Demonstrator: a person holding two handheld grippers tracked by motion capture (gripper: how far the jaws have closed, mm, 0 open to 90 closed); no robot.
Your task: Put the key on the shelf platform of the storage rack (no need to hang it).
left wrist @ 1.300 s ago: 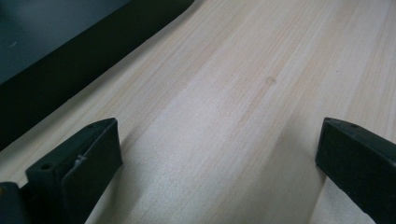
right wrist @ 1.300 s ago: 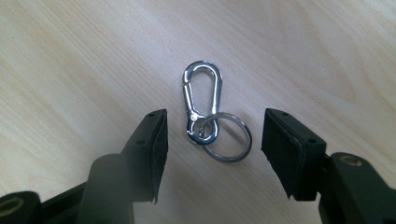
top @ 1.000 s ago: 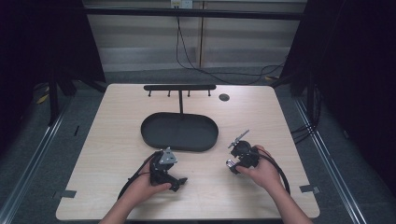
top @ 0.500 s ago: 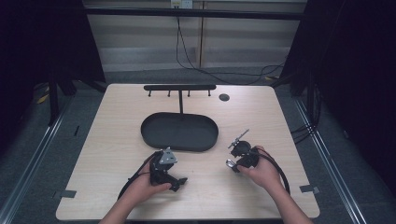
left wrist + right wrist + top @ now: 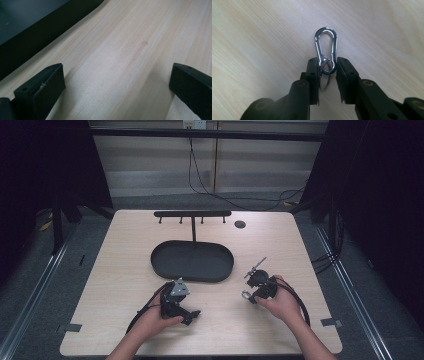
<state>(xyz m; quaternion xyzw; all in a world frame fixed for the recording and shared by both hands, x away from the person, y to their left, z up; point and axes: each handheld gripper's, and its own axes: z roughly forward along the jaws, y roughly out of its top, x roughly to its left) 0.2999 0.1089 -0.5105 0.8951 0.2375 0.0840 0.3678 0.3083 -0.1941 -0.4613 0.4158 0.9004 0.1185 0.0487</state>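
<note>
A shiny metal carabiner (image 5: pixel 325 47) with a small ring on its lower end lies on the wooden table. My right gripper (image 5: pixel 325 63) is shut on that lower end, with a pad pressing on each side. In the high view the right gripper (image 5: pixel 248 294) sits at the front right of the table, with the silver carabiner (image 5: pixel 246 295) at its tip. My left gripper (image 5: pixel 188 314) rests at the front centre. In its own view the left gripper (image 5: pixel 116 77) stands open, with bare wood between the jaws.
A black oval tray (image 5: pixel 160 265) lies in the middle of the table, and its edge (image 5: pixel 30 37) shows close to the left gripper. Behind it stands a black rack (image 5: pixel 192 213) with several hooks on a post. A dark round spot (image 5: pixel 240 224) marks the far right.
</note>
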